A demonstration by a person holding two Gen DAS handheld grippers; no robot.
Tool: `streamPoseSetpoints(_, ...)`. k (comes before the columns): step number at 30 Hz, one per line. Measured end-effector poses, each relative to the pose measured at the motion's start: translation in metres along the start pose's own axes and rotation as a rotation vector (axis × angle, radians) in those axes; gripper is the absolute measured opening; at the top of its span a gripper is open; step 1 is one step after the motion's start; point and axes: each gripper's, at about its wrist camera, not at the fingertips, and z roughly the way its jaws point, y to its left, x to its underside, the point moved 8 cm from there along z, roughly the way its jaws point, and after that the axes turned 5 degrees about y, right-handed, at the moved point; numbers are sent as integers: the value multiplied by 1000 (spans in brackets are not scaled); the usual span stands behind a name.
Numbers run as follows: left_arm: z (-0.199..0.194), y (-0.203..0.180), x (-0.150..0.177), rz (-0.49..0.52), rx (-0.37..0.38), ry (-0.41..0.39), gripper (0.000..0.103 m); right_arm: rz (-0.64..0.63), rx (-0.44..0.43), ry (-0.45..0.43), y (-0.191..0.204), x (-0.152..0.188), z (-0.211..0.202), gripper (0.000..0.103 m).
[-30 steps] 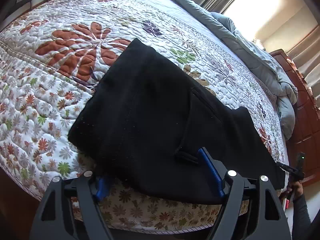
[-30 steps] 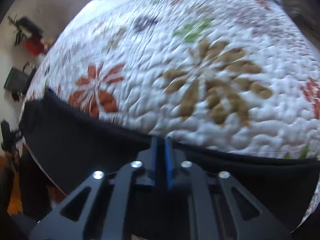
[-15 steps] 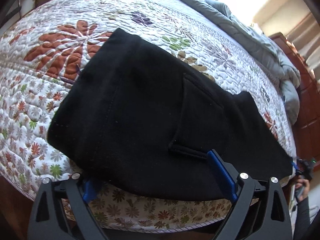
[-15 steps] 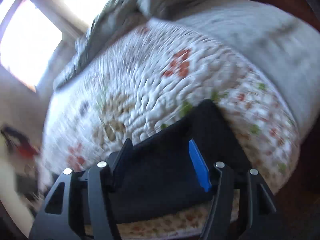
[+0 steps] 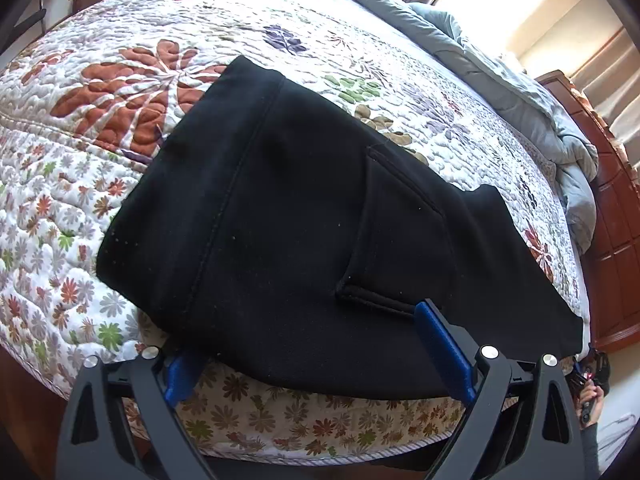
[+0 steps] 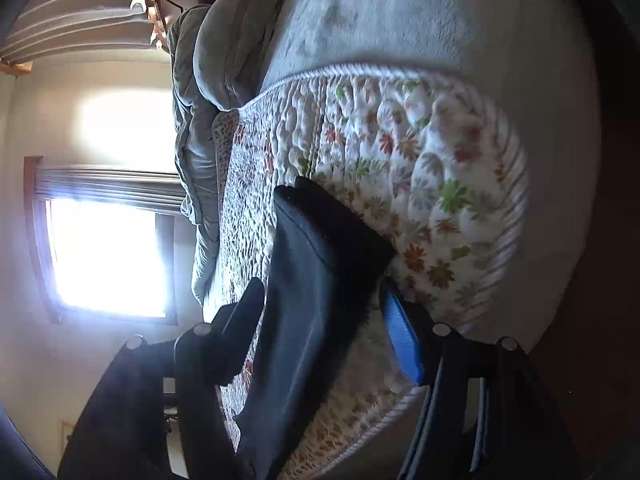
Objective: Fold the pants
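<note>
Black pants (image 5: 280,200) lie folded on the floral quilt (image 5: 100,92), with their near edge hanging over the bed's side. My left gripper (image 5: 312,360) is open wide at that near edge; the fabric lies between its blue pads (image 5: 440,348), which do not press on it. The right wrist view is rolled sideways. There the narrow end of the pants (image 6: 316,280) runs between the fingers of my right gripper (image 6: 324,320). It stands open, its blue pad (image 6: 400,344) apart from the cloth.
A rumpled grey duvet (image 5: 520,92) lies along the bed's far side, with dark wooden furniture (image 5: 616,220) beyond it. A hand and sleeve (image 5: 592,396) show past the pants' right corner. The quilted bed side (image 6: 440,184) and a bright window (image 6: 108,252) fill the right wrist view.
The left jaws widened around the pants' near edge. The right gripper let go of the fold, opened, swung along the bed and rolled sideways to the pants' end.
</note>
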Motion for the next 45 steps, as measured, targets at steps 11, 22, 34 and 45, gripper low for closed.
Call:
streamPoseSetpoints(11, 6, -4, -1, 22, -36, 15, 98, -71, -62, 34, 4, 0, 26, 47)
streamPoseSetpoints(22, 9, -7, 0, 38, -51, 11, 98, -150, 26, 6, 36, -3, 20, 10)
streamPoseSetpoints(34, 6, -8, 4, 81, -61, -15, 98, -418, 150, -113, 152, 38, -9, 9)
streamPoseSetpoints(45, -3, -2, 4, 52, 12, -55, 98, -662, 277, -189, 235, 84, -5, 9)
